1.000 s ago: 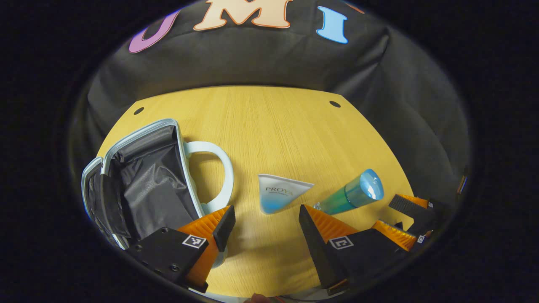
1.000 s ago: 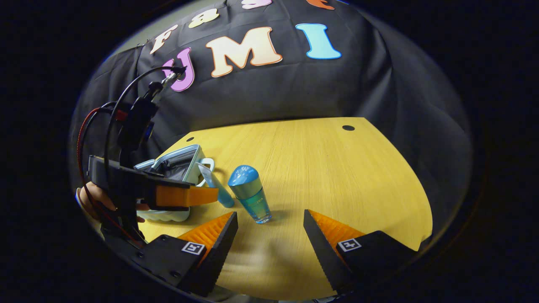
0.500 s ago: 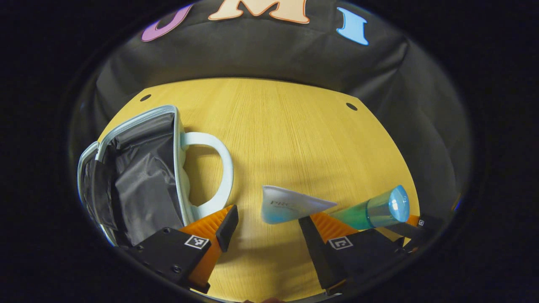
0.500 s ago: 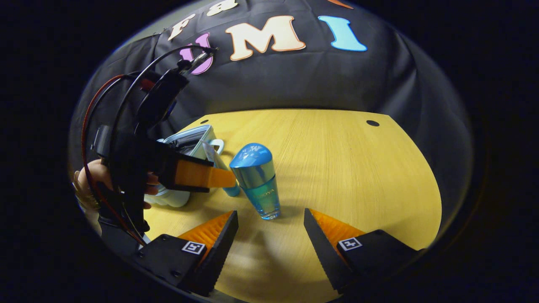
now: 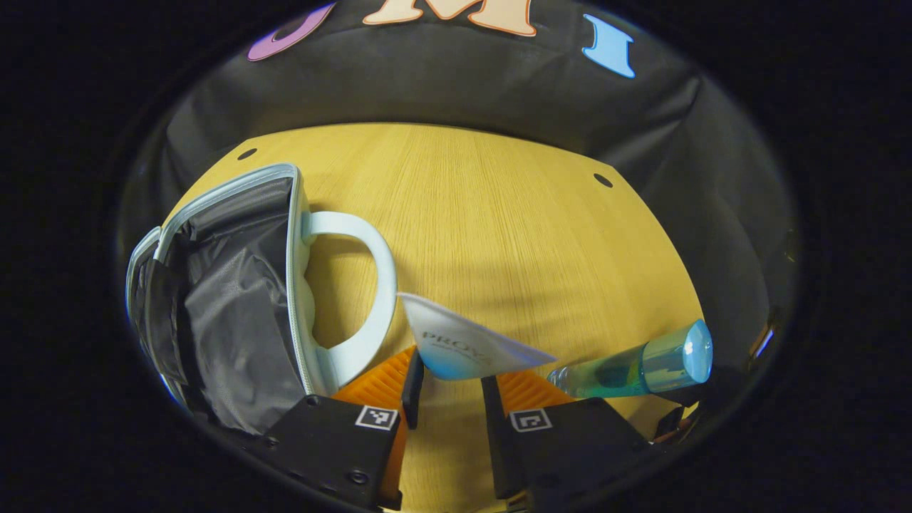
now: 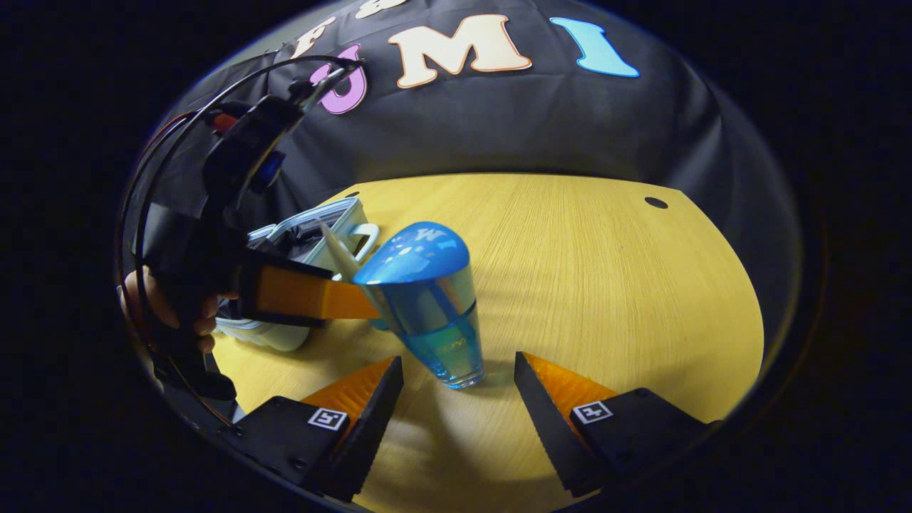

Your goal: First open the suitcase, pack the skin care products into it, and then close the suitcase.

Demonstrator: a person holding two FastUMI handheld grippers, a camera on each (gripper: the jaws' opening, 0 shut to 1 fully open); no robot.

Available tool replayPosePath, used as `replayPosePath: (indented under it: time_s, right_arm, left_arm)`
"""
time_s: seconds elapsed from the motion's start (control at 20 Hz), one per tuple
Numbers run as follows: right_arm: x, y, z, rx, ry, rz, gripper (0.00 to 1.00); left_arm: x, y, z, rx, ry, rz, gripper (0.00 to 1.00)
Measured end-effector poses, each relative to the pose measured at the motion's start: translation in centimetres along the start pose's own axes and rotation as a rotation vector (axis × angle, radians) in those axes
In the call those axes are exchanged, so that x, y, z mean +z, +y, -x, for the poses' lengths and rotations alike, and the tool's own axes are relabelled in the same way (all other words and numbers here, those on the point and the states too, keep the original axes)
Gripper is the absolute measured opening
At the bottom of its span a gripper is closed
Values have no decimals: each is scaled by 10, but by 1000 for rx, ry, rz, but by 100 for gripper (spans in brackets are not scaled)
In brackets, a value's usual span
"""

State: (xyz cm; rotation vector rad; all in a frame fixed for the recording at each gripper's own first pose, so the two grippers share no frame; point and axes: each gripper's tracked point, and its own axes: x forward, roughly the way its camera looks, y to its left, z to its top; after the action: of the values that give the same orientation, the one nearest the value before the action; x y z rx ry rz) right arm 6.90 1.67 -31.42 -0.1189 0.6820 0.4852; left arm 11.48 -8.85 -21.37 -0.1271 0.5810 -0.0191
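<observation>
Left gripper [image 5: 451, 388] narrowed around tube [image 5: 467, 349], contact unsure; open suitcase [image 5: 235, 299] at 9 o'clock. Right gripper [image 6: 457, 388] spread, straddling upright bottle [image 6: 427, 299] for my grab.

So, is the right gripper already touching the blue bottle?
Apart. In the right gripper view, the right gripper is open and the blue bottle stands on the table between its fingers, with bare wood showing on both sides.

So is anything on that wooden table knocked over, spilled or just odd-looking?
Nothing stands out. The pale blue suitcase lies open, its dark lining empty. The white-and-blue tube sits between the left gripper fingers. The blue-capped bottle stands upright on the table, ahead of the open right gripper. No spills.
</observation>
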Motion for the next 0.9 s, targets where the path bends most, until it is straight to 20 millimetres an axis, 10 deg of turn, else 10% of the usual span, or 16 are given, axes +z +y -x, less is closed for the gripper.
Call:
replayPosePath:
  time_s: [0.4, 0.5, 0.9]
  right_arm:
    - [0, 2, -22, 38, 7, -32, 74]
    - [1, 4, -23, 33, -6, -16, 55]
    - [2, 5, -24, 35, -25, 45, 40]
  left_arm:
    - [12, -10, 33, -109, 7, 119, 39]
    - [20, -4, 46, -113, -11, 147, 41]
    - [44, 33, 98, -84, -90, 257, 41]
